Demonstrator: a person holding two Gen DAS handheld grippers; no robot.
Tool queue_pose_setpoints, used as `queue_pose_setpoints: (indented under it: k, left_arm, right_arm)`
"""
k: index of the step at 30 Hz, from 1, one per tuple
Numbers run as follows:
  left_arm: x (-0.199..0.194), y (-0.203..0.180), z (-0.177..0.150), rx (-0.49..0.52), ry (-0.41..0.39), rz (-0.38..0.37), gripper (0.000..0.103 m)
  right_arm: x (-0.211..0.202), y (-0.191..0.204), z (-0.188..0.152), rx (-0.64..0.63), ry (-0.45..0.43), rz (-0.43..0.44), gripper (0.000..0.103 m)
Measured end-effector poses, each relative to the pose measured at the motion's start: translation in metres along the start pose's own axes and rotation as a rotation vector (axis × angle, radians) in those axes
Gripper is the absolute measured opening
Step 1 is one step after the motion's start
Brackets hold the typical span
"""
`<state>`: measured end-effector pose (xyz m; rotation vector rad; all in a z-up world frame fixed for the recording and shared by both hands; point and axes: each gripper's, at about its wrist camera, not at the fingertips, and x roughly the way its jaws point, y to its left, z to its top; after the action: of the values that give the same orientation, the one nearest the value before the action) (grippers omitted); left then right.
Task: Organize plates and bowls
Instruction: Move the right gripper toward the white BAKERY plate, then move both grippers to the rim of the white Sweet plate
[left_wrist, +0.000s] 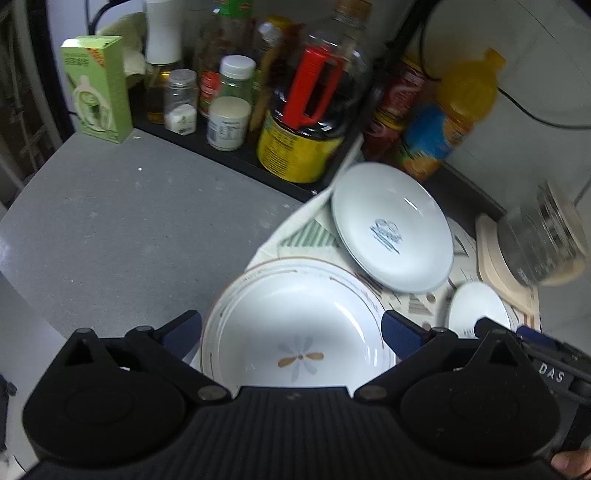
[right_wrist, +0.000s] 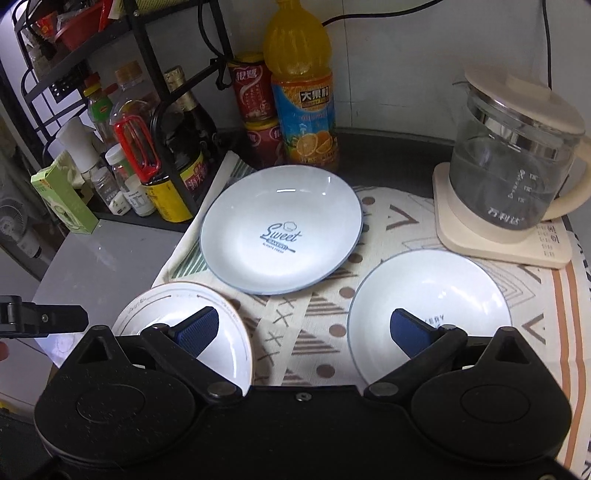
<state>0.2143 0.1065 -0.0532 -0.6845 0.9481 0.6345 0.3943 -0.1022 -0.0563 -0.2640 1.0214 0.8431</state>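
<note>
3 dishes sit on the patterned cloth (right_wrist: 295, 332) that covers the right part of the grey counter (left_wrist: 110, 229). Nearest on the left is the flower plate (left_wrist: 299, 339), white with a thin brown rim line and a small flower painted in its well; it overhangs the cloth's left edge. Beyond it, toward the bottles, lies the Sweet plate (right_wrist: 280, 229), pale blue with a printed bakery logo. On the near right is the blue-rimmed dish (right_wrist: 432, 295), just short of the glass kettle (right_wrist: 517, 162) on its cream base.

The left gripper (left_wrist: 291, 332) hangs above the flower plate with its blue pads spread wide, 1 to either side of the plate as seen from its own camera, and nothing between them. The right gripper (right_wrist: 303, 330) is equally wide apart and empty, its left pad over the flower plate and its right pad over the blue-rimmed dish, with bare cloth between.

All 3 look like glazed ceramic: stiff, fairly heavy for their thickness, slick, and liable to chip if knocked together. I would expect the rim to be the only workable hold, pinched over the lip where it rises off the cloth, and the overhanging left edge of the flower plate seems the easiest place to get a pad underneath. Stacking should be gentle, smaller onto larger.
</note>
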Motion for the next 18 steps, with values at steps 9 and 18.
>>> queue_pose_setpoints:
  k: [9, 18]
  left_arm:
    - [0.011, 0.004, 0.019, -0.046, -0.02, -0.055, 0.102]
    - [0.045, -0.002, 0.059, -0.013, 0.023, -0.17, 0.102]
  right_arm:
    - [0.018, -0.015, 0.008, 0.114, 0.022, 0.035, 0.1]
    - [0.038, -0.018, 0.017, 0.292, 0.043, 0.039, 0.102]
